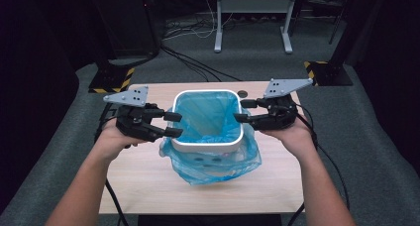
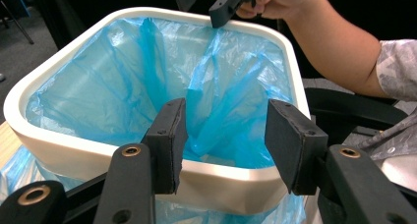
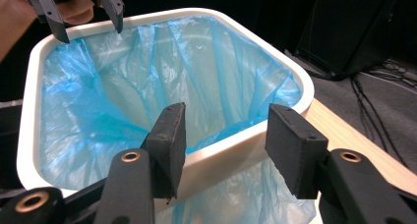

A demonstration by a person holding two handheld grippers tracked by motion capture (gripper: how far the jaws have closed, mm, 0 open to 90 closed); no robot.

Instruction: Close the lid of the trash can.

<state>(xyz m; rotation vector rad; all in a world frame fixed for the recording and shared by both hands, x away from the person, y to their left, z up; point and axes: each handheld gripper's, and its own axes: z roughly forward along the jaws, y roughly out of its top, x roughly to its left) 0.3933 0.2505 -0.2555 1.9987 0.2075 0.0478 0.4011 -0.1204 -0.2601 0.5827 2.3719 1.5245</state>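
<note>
While the person's left hand holds the left tool at the left rim of the white bin, the jaws of that tool stand apart with nothing pinched between them; in the left gripper view they straddle the near rim, one pad just inside over the liner, the other outside it, and neither visibly presses on it. At the middle of the wooden surface stands the bin, a rounded-square white wastebasket lined with a blue plastic bag. The bag hangs down into the bin and its edge is folded out over the rim, with loose plastic bunched around the bin's base on the near side. On the right, the right tool, held in the right hand, sits at the bin's right rim. Its jaws are likewise apart and grip nothing; in the right gripper view they straddle the rim, clear of it. Both tools carry grey three-cornered plates on top, and cables trail off the surface's near edge.
</note>
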